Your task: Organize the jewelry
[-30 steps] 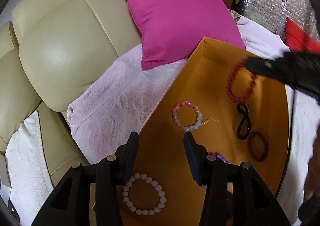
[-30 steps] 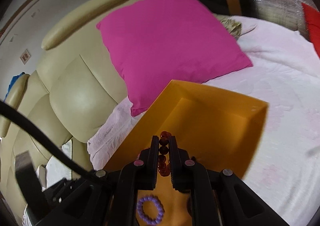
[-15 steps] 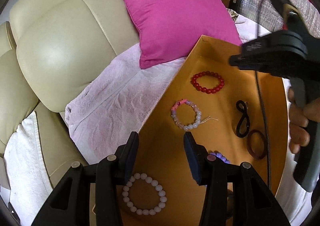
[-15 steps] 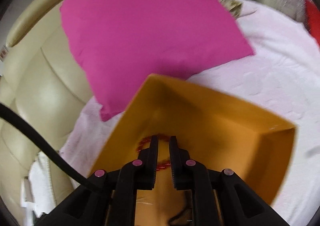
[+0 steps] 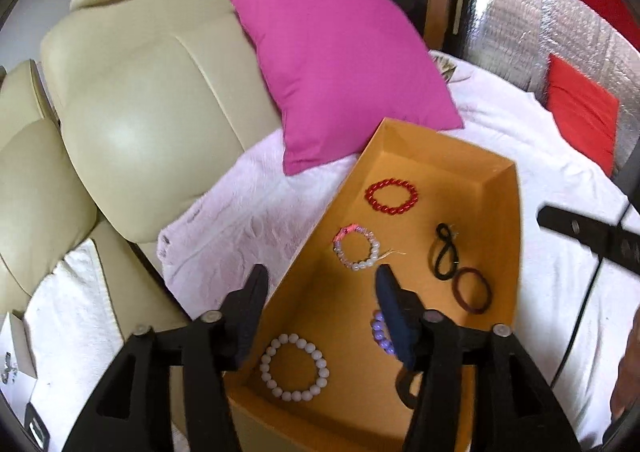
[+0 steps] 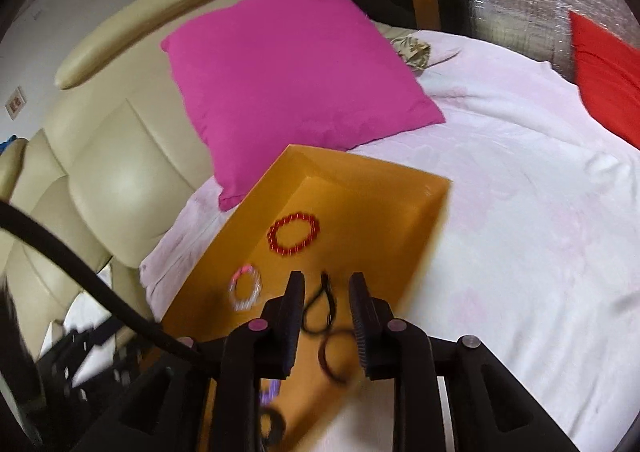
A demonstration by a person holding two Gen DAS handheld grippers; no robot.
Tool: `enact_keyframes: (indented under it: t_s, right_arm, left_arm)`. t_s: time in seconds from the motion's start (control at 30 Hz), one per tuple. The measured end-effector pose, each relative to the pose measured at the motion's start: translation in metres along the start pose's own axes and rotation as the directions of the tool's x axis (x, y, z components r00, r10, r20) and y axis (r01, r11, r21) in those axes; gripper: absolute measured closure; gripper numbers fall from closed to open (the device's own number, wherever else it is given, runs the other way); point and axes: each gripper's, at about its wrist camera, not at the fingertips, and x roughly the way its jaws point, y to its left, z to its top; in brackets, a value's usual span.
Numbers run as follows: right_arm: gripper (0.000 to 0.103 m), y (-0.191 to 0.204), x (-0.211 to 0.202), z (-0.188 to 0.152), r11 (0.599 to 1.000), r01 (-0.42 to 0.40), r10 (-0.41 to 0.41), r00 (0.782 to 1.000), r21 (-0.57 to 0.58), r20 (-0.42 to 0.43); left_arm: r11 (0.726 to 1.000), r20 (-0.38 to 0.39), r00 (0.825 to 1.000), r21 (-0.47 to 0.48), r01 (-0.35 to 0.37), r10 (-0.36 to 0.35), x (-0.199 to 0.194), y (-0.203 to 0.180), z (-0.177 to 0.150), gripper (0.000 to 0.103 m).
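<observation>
Two grippers: left hand-held gripper [image 5: 320, 284] jaws opening, wide, nothing betw. them; right hand-held gripper [image 6: 326, 292] jaws opening, small gap, holds nothing.
Box: orange box [image 5: 500, 188] on pink blanket [image 5: 248, 228], by pink pillow [image 5: 340, 68].
Far end of box: red bead bracelet [image 5: 391, 197], lying flat.
Middle: pink-white bracelet [image 5: 357, 247].
Near end: white bead bracelet [image 5: 294, 367]; purple bracelet [image 5: 379, 332] partly hidden behind left finger.
Right side of box: black hair tie [image 5: 445, 251] touching brown hair tie [image 5: 472, 290].
</observation>
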Motion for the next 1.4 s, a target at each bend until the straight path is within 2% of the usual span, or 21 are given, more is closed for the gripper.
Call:
enact_keyframes:
  t_s: [0.13, 0.17, 0.57, 0.67, 0.87, 0.97, 1.1, 1.2, 1.27, 1.4]
  right_arm:
    - [0.052, -0.004, -0.041, -0.023, 1.0, -0.014, 0.014, 0.999, 0.016, 0.043]
    - [0.051, -0.002, -0.05, -0.029, 1.0, -0.017, 0.016, 0.998, 0.017, 0.058]
    - [0.051, 0.021, -0.135, -0.092, 1.0, -0.006, 0.004, 0.987, 0.01, 0.158]
    - [0.051, 0.026, -0.15, -0.102, 1.0, 0.0, 0.0, 0.984, 0.004, 0.178]
    - [0.05, 0.031, -0.166, -0.116, 1.0, -0.003, 0.0, 0.979, 0.013, 0.205]
    - [0.05, 0.032, -0.171, -0.121, 1.0, -0.01, 0.005, 0.977, 0.023, 0.215]
    - [0.05, 0.032, -0.181, -0.126, 0.999, -0.019, 0.008, 0.971, 0.043, 0.237]
    - [0.05, 0.032, -0.189, -0.128, 0.998, -0.018, 0.004, 0.967, 0.052, 0.255]
    - [0.05, 0.032, -0.194, -0.13, 0.998, -0.013, -0.002, 0.964, 0.056, 0.265]
    - [0.05, 0.035, -0.2, -0.133, 0.998, -0.012, -0.005, 0.962, 0.061, 0.274]
  left_arm:
    - [0.999, 0.037, 0.999, 0.038, 0.01, -0.012, -0.031, -0.006, -0.002, 0.034]
    - [0.999, 0.046, 0.999, 0.047, 0.011, -0.013, -0.037, -0.009, -0.003, 0.033]
    - [0.993, 0.141, 0.99, 0.117, -0.034, 0.017, -0.12, -0.019, -0.027, 0.027]
    - [0.994, 0.157, 0.988, 0.108, -0.01, -0.007, -0.136, -0.018, -0.031, 0.019]
    - [0.994, 0.22, 0.975, 0.107, -0.018, -0.006, -0.164, -0.021, -0.033, 0.017]
    - [0.995, 0.231, 0.973, 0.095, -0.02, -0.002, -0.171, -0.021, -0.034, 0.017]
    - [0.996, 0.242, 0.969, 0.057, -0.062, 0.047, -0.179, -0.017, -0.035, 0.016]
    - [0.998, 0.25, 0.967, 0.037, -0.055, 0.044, -0.185, -0.014, -0.039, 0.016]
    - [0.998, 0.27, 0.962, 0.039, -0.057, 0.044, -0.191, -0.013, -0.042, 0.016]
    - [0.992, 0.312, 0.946, 0.058, -0.113, 0.09, -0.201, -0.013, -0.046, 0.016]
